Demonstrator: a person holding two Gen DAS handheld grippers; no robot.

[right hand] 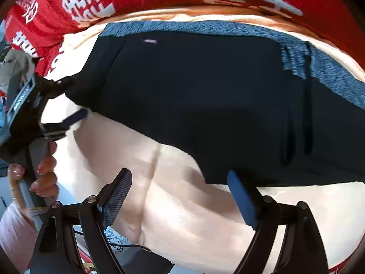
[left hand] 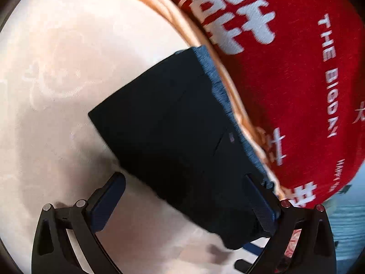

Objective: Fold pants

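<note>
Fingers of the left gripper [left hand: 189, 203] stand wide, straddling the near corner of the pants [left hand: 173, 132] without pinching them. Right gripper [right hand: 180, 196] fingers also gape wide, empty, with the pants' hem just ahead of the right finger. These dark pants, grey waistband [right hand: 205, 28] farthest from the fingers, lie folded on a pale bed [left hand: 57, 68] beside a red blanket [left hand: 285, 80]. Closing now could catch only the top layer, or the sheet, and drag the fold apart.
</note>
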